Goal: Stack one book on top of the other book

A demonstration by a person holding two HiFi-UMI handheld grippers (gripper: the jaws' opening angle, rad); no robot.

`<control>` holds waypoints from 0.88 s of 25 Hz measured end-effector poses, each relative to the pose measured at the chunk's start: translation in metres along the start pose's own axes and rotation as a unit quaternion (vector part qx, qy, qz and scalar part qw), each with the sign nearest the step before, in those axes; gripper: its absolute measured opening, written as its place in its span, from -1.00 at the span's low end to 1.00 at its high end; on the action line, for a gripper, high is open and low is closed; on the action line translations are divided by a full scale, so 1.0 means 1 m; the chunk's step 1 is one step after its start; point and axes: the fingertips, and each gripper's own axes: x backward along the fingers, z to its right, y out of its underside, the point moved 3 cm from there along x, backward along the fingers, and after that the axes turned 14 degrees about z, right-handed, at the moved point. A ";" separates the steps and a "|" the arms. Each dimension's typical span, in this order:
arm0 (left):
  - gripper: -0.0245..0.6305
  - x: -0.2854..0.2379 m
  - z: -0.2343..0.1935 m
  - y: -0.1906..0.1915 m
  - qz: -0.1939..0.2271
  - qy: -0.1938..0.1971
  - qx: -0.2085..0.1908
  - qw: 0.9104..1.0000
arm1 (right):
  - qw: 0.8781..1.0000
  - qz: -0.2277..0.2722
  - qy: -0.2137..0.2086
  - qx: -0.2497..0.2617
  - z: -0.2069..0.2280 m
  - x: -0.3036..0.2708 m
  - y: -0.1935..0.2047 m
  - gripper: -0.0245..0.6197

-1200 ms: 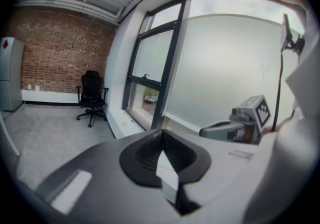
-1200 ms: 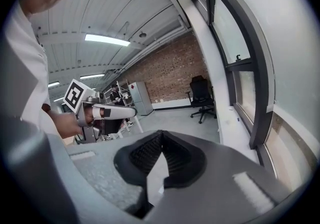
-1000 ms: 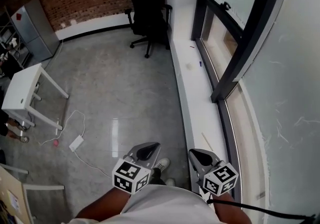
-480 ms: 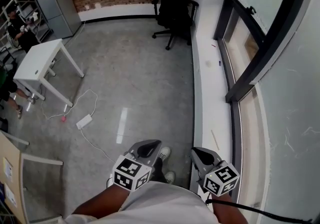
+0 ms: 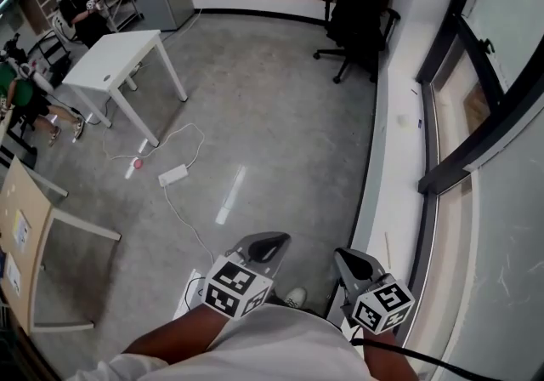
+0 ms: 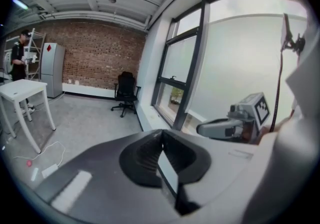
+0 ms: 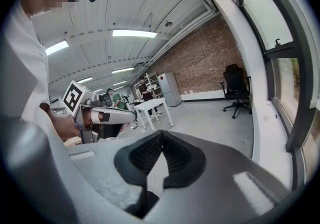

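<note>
While no book shows in any view, step: search, stacking not begun | left tongs point(image 5: 270, 245): pressed together, empty | right tongs point(image 5: 351, 262): pressed together, empty | next: locate each book, perhaps beyond the white desk point(image 5: 119, 52), then part one pair

No book is shown in the head view or in either gripper view. None is carried by the left tool point(image 5: 270, 243) or the right tool point(image 5: 351, 260): the jaws of each are seen closed together with nothing between them.
</note>
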 end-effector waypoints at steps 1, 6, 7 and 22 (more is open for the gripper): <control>-0.91 0.005 -0.006 0.000 0.001 -0.010 0.003 1.000 | 1.000 -0.003 -0.009 0.002 -0.003 -0.007 -0.001 -0.92; -0.91 0.033 -0.043 -0.008 0.019 -0.066 0.012 0.998 | 0.998 -0.021 -0.064 0.016 -0.022 -0.052 -0.007 -0.92; -0.91 0.040 -0.053 -0.010 0.024 -0.079 0.014 0.997 | 0.997 -0.025 -0.076 0.017 -0.027 -0.063 -0.008 -0.92; -0.91 0.165 -0.183 -0.016 0.090 -0.262 0.069 0.958 | 0.958 -0.090 -0.267 0.058 -0.145 -0.219 -0.009 -0.92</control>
